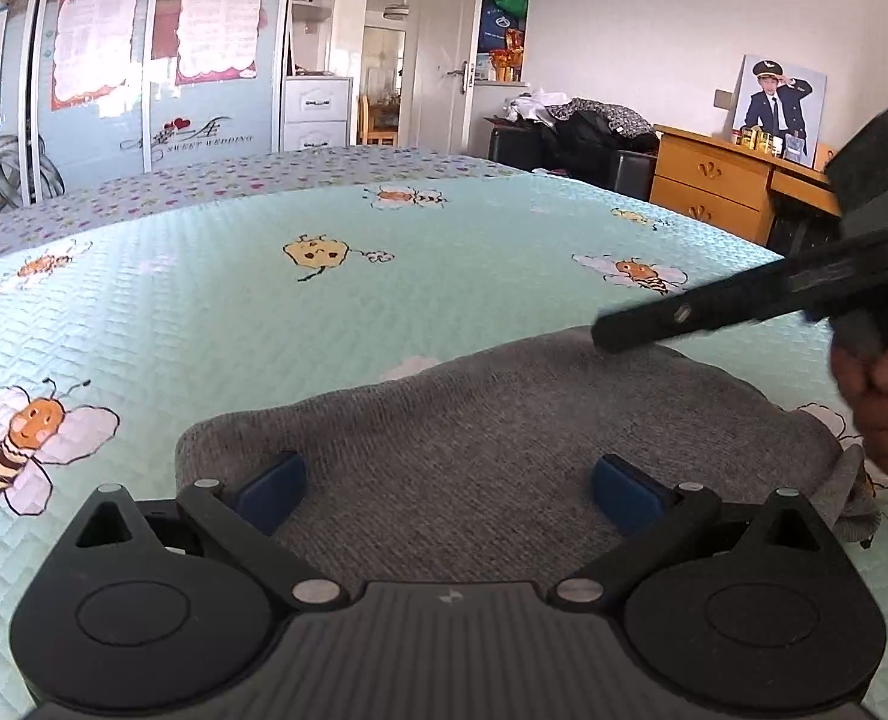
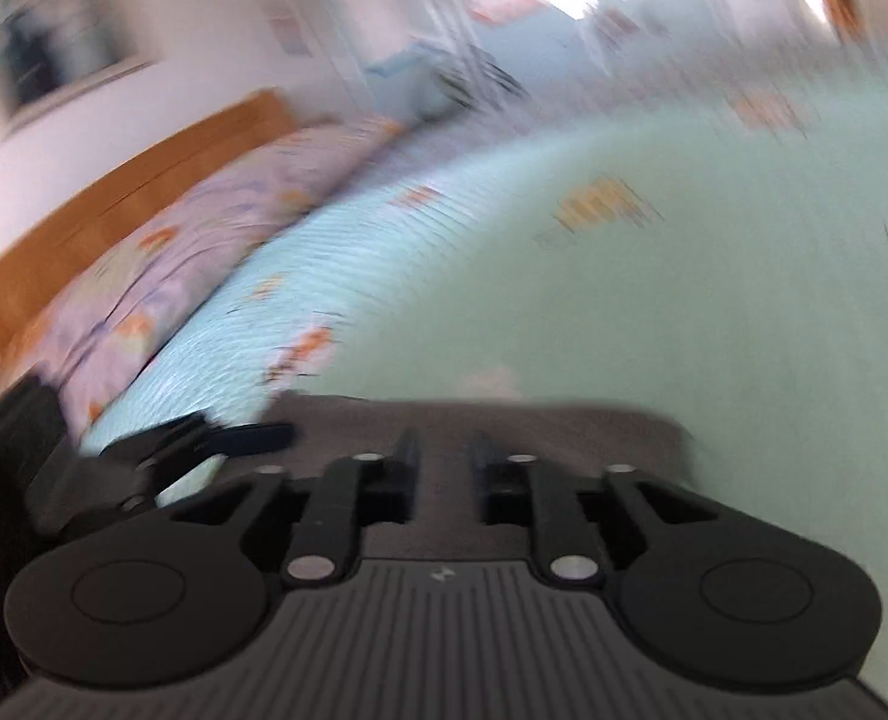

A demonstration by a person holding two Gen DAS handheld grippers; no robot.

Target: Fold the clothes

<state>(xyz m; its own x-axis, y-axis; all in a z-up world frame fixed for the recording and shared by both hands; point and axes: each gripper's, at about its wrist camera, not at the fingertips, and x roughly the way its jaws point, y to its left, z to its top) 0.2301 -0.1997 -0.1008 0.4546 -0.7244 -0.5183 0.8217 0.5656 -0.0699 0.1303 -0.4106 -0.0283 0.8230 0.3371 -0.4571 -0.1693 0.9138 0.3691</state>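
Left gripper (image 1: 447,489): jaws wide apart, blue pads (image 1: 273,483) low over the near part of a grey knit garment (image 1: 504,438), nothing between them. Whether the pads touch the cloth I cannot tell.

Right gripper (image 2: 442,456): jaws drawn close, a narrow gap showing between the two fingers. The right wrist view is badly smeared, so whether a thin layer of cloth is pinched in that gap cannot be read; probably not, but that is a guess. In the left wrist view the right gripper (image 1: 636,324) comes in from the right, its tip over the far edge of the garment, with the person's hand (image 1: 882,396) behind it.

Garment: lies on the bed (image 1: 264,324), on a mint quilted cover printed with bees, as a compact rounded slab with smooth, rolled-looking edges at left and far side. That shape suggests it is already doubled over at least once. A loose bit of cloth trails off its right corner. This would fit either a fold partway done or a finished bundle being tidied.

Handling, as judged: soft, light, floppy knit. It will sag and stretch if lifted by one point, and layers may slide apart. Best hold is at an edge or corner, pinching all layers together, both grippers spaced along the same edge to keep it level. The quilted cover is soft too; a deep pinch could catch it along with the knit.

Beyond: wardrobe doors and a wooden dresser (image 1: 720,186).
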